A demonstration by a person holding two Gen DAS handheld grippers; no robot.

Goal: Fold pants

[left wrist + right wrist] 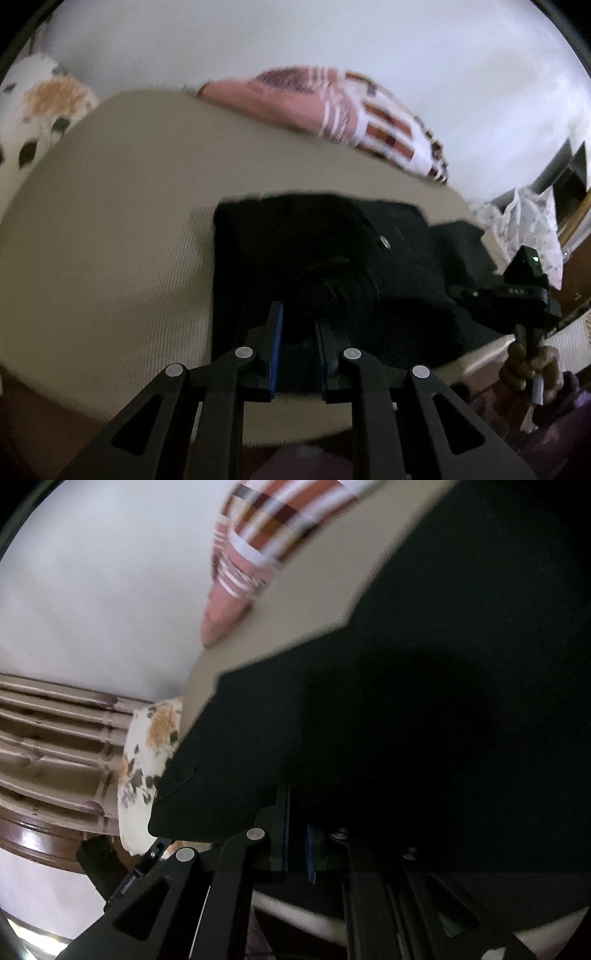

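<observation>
The left gripper [298, 325] has its fingers pinched on a bunched fold of the black pants [332, 258], which lie on the beige bed [129, 203]. Soft and limp, they sag unless gripped at edges. The right gripper [297, 834] clamps pants cloth too.

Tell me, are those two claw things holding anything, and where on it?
Both grip the black pants. The left gripper pinches a bunched fold near the button; the right gripper clamps dark fabric, which part cannot be told.
</observation>
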